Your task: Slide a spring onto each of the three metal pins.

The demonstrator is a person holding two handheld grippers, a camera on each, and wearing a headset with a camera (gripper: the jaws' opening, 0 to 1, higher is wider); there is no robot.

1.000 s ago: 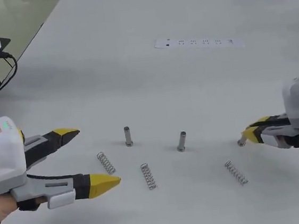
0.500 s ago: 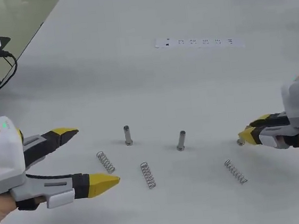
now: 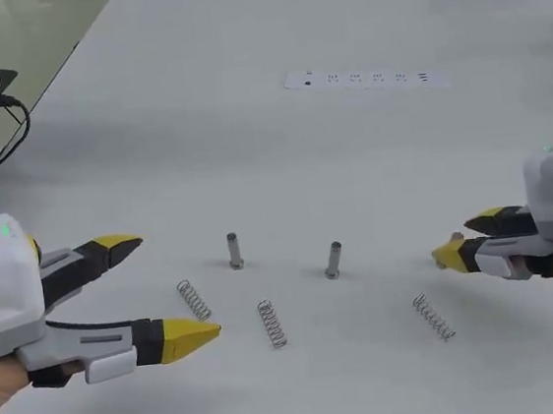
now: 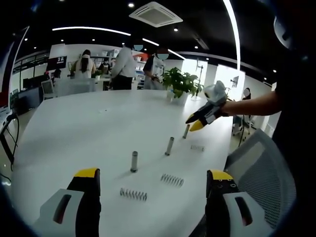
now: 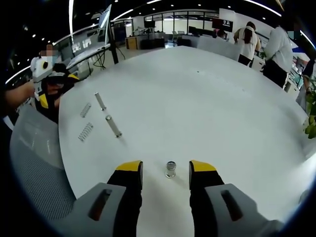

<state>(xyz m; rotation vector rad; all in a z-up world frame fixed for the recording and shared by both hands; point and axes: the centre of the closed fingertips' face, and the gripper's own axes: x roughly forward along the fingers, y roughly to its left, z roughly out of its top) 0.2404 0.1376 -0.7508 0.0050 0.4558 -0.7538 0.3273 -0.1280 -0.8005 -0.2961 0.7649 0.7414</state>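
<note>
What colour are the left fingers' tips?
Yellow; the fingers show best in the left gripper view.

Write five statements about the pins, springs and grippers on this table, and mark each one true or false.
1. All three springs lie flat on the table, none on a pin. True.
2. The right gripper has one jaw on each side of a pin. True.
3. The left gripper holds a spring. False: it is open and empty, and the springs lie ahead of it.
4. One of the pins has fallen on its side. False: all three stand upright.
5. The power strip lies between the pins and the person. False: it lies beyond the pins.
</note>
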